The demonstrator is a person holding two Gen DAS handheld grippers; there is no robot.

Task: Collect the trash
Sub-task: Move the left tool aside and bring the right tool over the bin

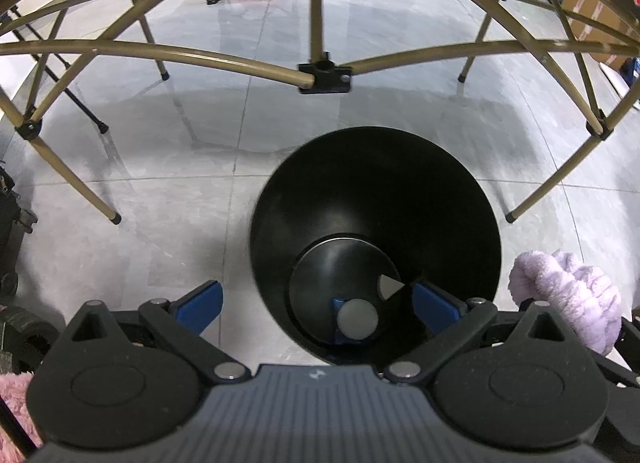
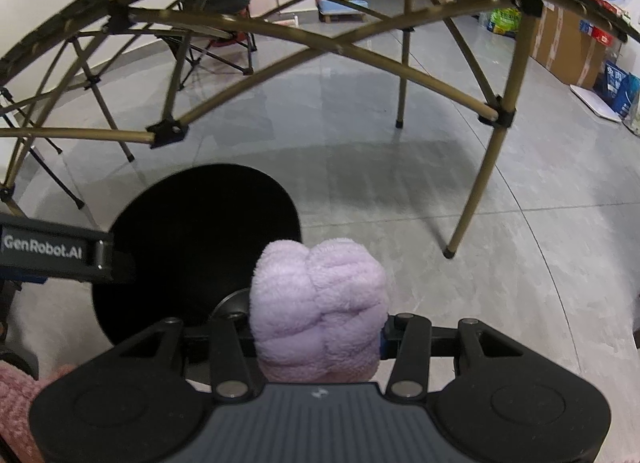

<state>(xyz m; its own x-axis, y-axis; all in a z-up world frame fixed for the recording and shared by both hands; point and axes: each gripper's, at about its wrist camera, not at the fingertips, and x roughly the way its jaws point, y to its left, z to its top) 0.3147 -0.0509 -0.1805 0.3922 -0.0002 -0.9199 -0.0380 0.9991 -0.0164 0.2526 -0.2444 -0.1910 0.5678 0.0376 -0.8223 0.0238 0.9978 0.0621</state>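
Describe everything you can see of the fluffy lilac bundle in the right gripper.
The fluffy lilac fabric bundle looks like soft plush fleece, rolled or wadded into a rounded lump with a crease down its middle and folded lobes. It sits between the right gripper's fingers, which close on its lower part, so it is held above the grey tiled floor. The tall black round bin stands just to its left in the right wrist view. The left wrist view shows the bundle beside the bin's rim, not inside it.

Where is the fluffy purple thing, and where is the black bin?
fluffy purple bundle [image 2: 318, 307], right wrist view, middle of its fuzzy front, held between the right gripper's jaws.
black bin [image 1: 376, 199], left wrist view, on its dark inner wall.
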